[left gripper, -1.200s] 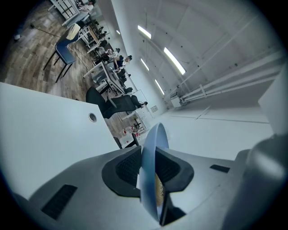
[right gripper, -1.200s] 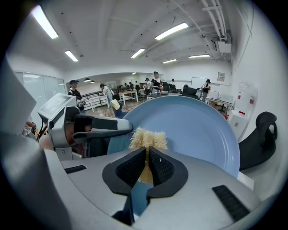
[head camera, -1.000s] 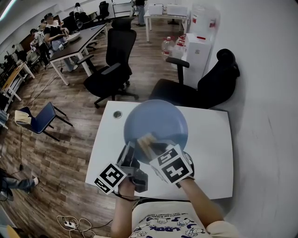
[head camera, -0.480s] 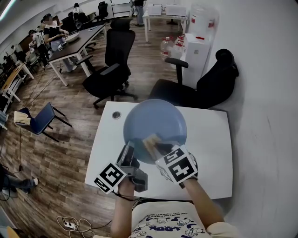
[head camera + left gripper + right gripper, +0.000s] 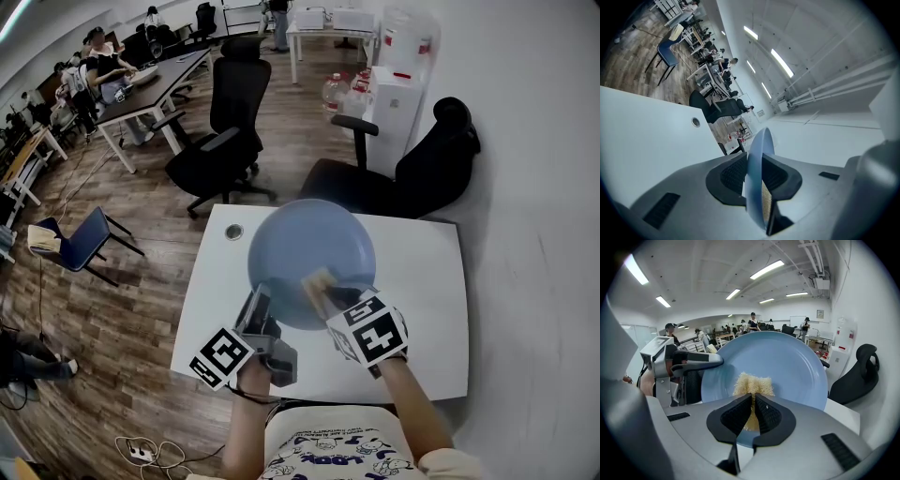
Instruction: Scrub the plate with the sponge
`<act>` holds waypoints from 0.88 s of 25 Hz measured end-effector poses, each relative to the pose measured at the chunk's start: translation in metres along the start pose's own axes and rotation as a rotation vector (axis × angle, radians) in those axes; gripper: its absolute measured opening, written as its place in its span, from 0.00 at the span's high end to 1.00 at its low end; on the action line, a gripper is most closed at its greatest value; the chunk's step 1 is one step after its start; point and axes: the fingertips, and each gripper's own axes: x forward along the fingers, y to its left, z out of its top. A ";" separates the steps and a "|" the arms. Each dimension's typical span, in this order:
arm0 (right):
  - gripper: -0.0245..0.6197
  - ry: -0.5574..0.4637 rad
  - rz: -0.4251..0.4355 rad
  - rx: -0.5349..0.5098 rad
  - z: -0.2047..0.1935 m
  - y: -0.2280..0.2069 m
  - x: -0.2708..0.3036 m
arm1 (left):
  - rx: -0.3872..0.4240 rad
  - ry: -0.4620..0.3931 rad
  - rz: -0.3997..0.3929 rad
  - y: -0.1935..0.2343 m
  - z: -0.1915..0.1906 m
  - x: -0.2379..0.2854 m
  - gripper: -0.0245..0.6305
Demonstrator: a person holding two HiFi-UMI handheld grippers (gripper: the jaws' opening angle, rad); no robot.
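A round blue plate [image 5: 312, 253] is held tilted above the white table [image 5: 422, 281]. My left gripper [image 5: 266, 309] is shut on its near left rim; in the left gripper view the plate [image 5: 757, 178] stands edge-on between the jaws. My right gripper [image 5: 339, 302] is shut on a yellow sponge [image 5: 317, 281] that presses on the plate's lower right face. In the right gripper view the sponge [image 5: 752, 386] sticks out of the jaws against the plate [image 5: 783, 366], with the left gripper [image 5: 689, 364] at the plate's left edge.
Black office chairs [image 5: 412, 178] stand behind the table, and a white water dispenser [image 5: 398, 94] is further back. A cable hole [image 5: 233, 231] marks the table's far left corner. People sit at desks [image 5: 150, 84] in the far left of the room.
My right gripper and the sponge have slid to the right across the plate's lower face. The left gripper and the plate have stayed nearly still.
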 end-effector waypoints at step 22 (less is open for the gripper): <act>0.90 -0.009 -0.081 0.099 -0.008 -0.047 -0.012 | -0.014 0.016 -0.016 -0.003 -0.005 0.005 0.85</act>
